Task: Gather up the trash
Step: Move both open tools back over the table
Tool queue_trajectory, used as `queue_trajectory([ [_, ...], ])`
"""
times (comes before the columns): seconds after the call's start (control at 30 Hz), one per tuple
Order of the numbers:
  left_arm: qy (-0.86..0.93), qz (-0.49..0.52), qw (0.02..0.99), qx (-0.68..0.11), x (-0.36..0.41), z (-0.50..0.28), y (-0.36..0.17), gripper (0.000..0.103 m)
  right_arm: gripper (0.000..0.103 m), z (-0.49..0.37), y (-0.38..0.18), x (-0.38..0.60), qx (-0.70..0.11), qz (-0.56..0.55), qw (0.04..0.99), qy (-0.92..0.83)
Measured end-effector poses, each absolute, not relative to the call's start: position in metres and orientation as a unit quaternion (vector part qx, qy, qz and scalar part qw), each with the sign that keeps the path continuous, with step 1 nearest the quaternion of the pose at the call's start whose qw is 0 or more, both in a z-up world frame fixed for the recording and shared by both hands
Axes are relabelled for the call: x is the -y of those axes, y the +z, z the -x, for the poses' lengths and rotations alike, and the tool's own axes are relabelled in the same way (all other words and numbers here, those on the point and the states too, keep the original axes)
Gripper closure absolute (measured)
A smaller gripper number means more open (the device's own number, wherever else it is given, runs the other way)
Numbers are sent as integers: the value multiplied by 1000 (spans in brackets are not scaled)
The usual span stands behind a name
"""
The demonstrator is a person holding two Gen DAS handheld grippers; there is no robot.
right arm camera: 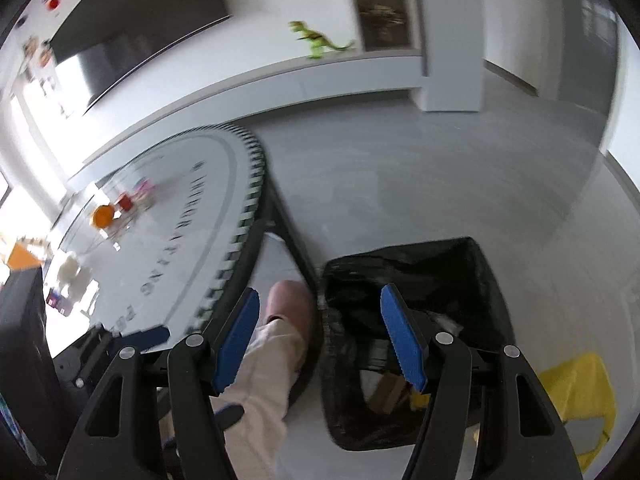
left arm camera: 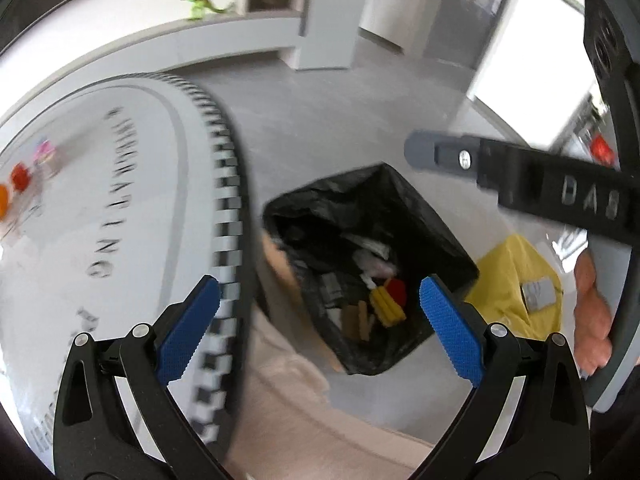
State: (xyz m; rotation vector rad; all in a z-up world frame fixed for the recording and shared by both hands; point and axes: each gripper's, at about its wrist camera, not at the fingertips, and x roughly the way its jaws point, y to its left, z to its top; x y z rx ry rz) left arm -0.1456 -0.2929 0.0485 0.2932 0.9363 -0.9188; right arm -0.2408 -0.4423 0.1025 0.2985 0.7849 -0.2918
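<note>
While held above the grey floor [right arm camera: 420,168], looking down past the edge of a round white table [left arm camera: 120,208] with a checkered rim and black lettering. Beside the table, on the floor, a bin [left arm camera: 372,268] lined with a black bag, holding trash [left arm camera: 384,300]: yellow sticks, a red piece, brown bits, white scraps. Just right of the bin, a yellow cloth [left arm camera: 516,276] with a grey patch. Left gripper [left arm camera: 320,328] over the bin, jaws released wide, nothing between the blue pads [left arm camera: 188,332]. Right gripper [right arm camera: 320,340] likewise spread apart and empty, hovering near the bin's rim, with a trouser leg and pink shoe [right arm camera: 290,300] below. Farther off, blurred orange and red bits on the table and a green toy dinosaur [right arm camera: 320,42] on a ledge.
</note>
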Motion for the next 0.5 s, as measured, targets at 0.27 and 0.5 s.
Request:
queue_trajectory([
  [0.27, -355, -87, 829, -423, 217, 110, 62, 6, 39, 200, 112, 373, -393, -105, 910, -75],
  [0.5, -295, -38, 856, -422, 152, 82, 66, 6, 39, 165, 115, 315, -407, -69, 911, -25],
])
